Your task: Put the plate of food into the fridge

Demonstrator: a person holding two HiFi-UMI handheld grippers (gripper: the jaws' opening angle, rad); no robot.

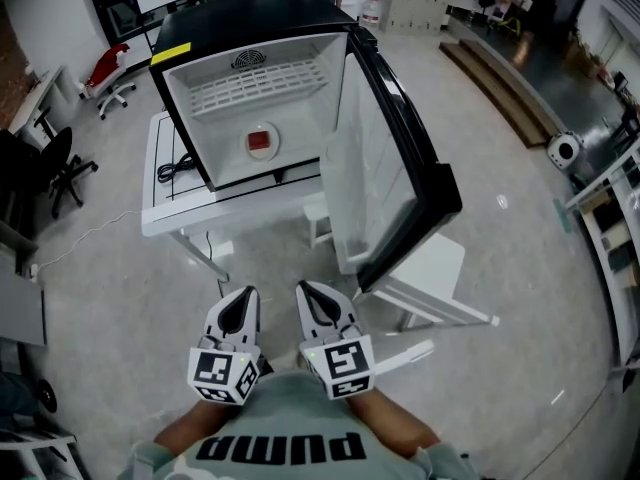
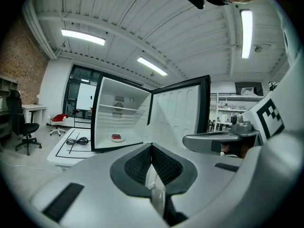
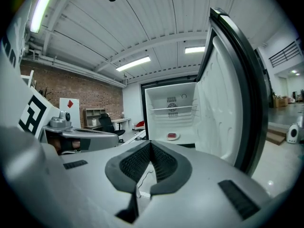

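A small fridge (image 1: 190,63) stands open on a white table (image 1: 160,223), its door (image 1: 405,158) swung out to the right. On its floor sits a white plate (image 1: 261,144) holding a red piece of food (image 1: 259,140); the plate (image 2: 117,137) (image 3: 172,136) also shows in both gripper views. My left gripper (image 1: 238,301) and right gripper (image 1: 318,298) hang side by side close to my body, well short of the fridge. Both are shut with nothing between the jaws (image 2: 151,148) (image 3: 150,146).
A black cable (image 1: 176,168) lies on the table left of the fridge. Office chairs (image 1: 60,168) stand at the left, a red one (image 1: 108,68) farther back. A low white stand (image 1: 435,283) sits under the open door. Shelving (image 1: 615,208) lines the right wall.
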